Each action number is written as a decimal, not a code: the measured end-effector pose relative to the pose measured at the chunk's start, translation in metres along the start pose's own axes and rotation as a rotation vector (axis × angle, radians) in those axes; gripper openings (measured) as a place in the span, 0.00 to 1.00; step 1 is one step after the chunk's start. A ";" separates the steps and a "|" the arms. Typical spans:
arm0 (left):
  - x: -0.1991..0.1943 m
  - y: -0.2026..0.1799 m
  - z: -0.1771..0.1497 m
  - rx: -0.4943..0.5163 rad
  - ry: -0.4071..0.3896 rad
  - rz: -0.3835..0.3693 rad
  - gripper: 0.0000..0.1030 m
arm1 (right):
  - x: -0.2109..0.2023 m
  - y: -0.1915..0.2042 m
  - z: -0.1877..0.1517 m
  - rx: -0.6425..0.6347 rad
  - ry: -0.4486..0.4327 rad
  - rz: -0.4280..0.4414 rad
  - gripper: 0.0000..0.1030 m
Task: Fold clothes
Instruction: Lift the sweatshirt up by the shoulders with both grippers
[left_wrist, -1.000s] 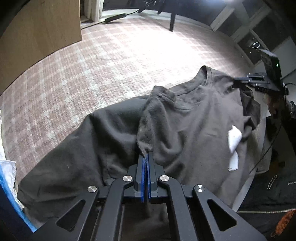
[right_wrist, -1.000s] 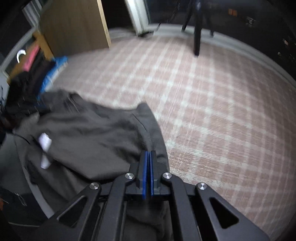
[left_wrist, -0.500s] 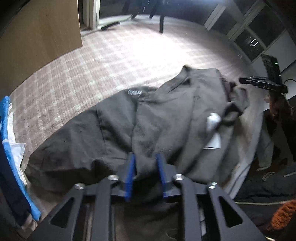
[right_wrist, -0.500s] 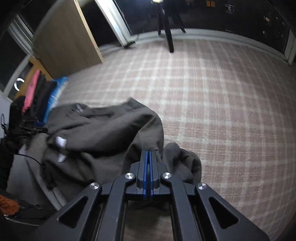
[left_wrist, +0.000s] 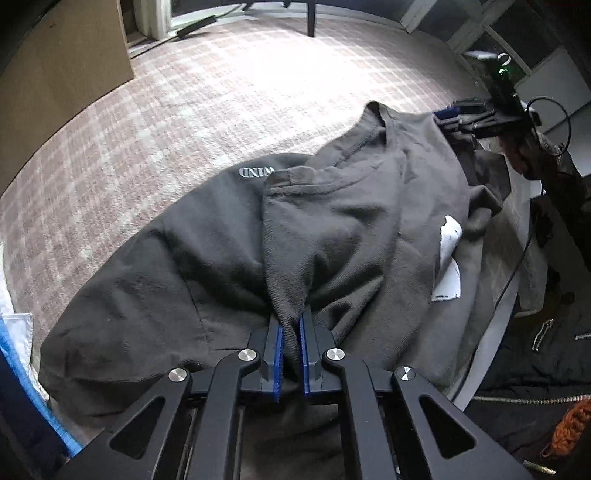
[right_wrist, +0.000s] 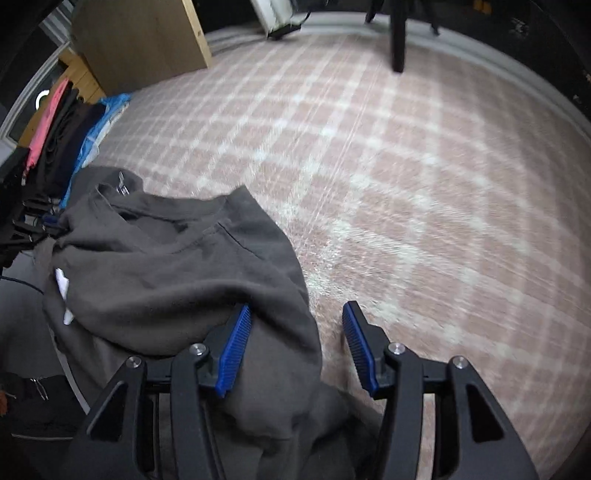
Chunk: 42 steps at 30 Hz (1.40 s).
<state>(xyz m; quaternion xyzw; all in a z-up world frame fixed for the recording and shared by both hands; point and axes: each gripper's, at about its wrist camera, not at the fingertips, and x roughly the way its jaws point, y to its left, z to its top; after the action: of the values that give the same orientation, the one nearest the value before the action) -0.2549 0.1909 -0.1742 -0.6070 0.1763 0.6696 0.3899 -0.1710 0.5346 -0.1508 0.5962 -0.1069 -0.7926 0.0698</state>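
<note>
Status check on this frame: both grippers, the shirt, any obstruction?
Left gripper closing on a pinched fold of the dark grey shirt. Right gripper opening, shirt edge loose between its jaws. Nothing in the way.

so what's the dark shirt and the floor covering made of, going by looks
The shirt looks like a matte knit, perhaps cotton fleece: its turned-over part shows a fuzzy, looped inner face. The carpet looks like short-pile woven fibre, pink with a pale check pattern; exact fibres can't be told.

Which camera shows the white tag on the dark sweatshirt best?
The left wrist view: the white tag lies sharp and unobstructed on the dark sweatshirt. The right wrist view shows it only small and blurred near the left edge.
</note>
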 end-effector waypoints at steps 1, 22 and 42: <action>-0.001 0.002 0.001 -0.015 -0.009 0.014 0.04 | 0.002 0.003 -0.002 -0.016 0.001 0.012 0.27; -0.404 -0.100 -0.031 0.111 -0.815 0.583 0.03 | -0.415 0.227 -0.037 -0.181 -0.894 -0.356 0.04; -0.574 -0.276 -0.184 0.022 -1.066 0.872 0.03 | -0.593 0.366 -0.160 -0.361 -1.179 -0.463 0.04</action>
<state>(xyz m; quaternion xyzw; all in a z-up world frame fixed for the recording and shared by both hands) 0.0492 0.0588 0.3999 -0.0645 0.1955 0.9706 0.1248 0.1425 0.3083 0.4503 0.0488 0.1381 -0.9865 -0.0738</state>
